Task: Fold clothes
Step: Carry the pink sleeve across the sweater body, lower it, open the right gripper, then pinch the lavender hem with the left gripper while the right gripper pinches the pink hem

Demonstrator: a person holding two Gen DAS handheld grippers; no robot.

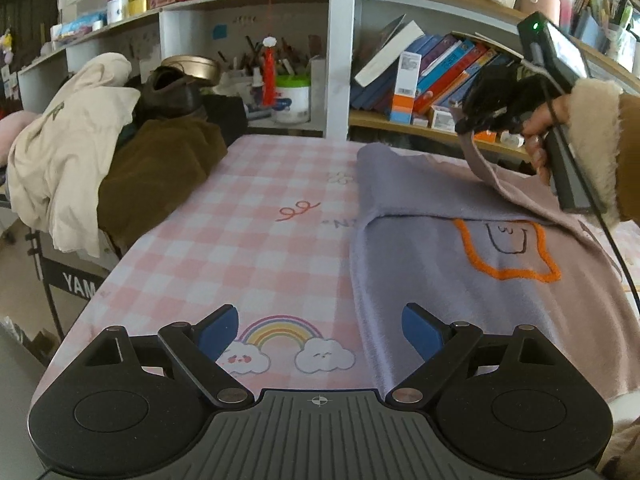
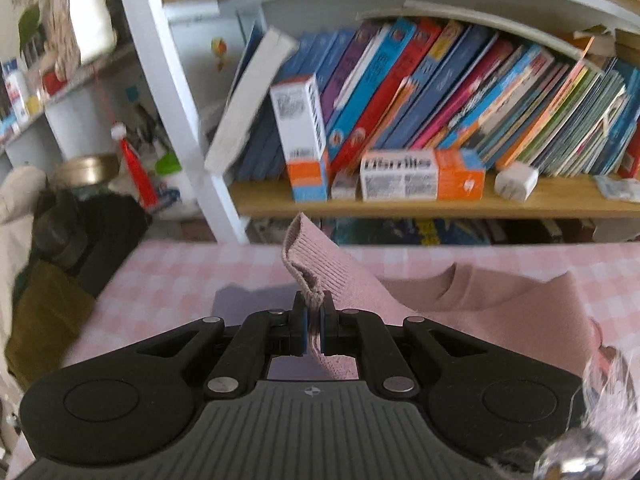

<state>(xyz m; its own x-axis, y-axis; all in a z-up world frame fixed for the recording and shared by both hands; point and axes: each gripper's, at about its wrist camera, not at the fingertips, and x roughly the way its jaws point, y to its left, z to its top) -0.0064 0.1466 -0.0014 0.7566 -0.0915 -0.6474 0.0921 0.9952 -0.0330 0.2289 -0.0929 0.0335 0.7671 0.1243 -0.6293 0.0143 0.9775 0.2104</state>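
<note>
Left wrist: clothes pile [image 1: 100, 152] beside sweater [image 1: 460, 248].

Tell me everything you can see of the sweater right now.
The sweater is a soft pinkish-mauve knit with an orange embroidered outline and a thin drawn face on it. It lies mostly flat on the checked cloth. The right gripper is shut on its ribbed cuff, lifting that sleeve off the body. The left gripper is open, straddling its near edge.
</note>
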